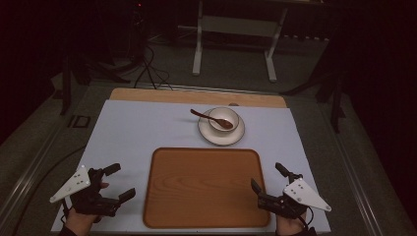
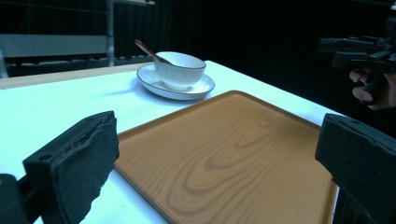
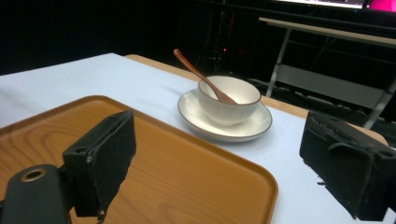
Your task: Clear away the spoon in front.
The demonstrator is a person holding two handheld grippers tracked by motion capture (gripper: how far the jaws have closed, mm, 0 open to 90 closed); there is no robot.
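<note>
Your left gripper (image 1: 119,182) rests at the near left of the surface (image 1: 133,128), just beside the left edge of the wooden tray (image 1: 205,187). Its fingers (image 2: 77,163) are spread wide and released, with nothing between them; in the left gripper view the tray's near corner lies in the gap ahead of them. Your right gripper (image 1: 269,178) sits at the tray's near right corner, fingers (image 3: 105,158) likewise spread and empty, one over the tray's rim and the other outside it over the pale surface.

The tray lies flat and bare between your two grippers, untouched by either. Beyond its far edge, well apart from both sets of fingers, stands a white saucer (image 1: 206,135) with a dark rim line, and on it a white bowl (image 1: 223,119). A brown wooden spoon (image 1: 209,118) rests in the bowl, its handle leaning out over the rim toward the left in the high view.
</note>
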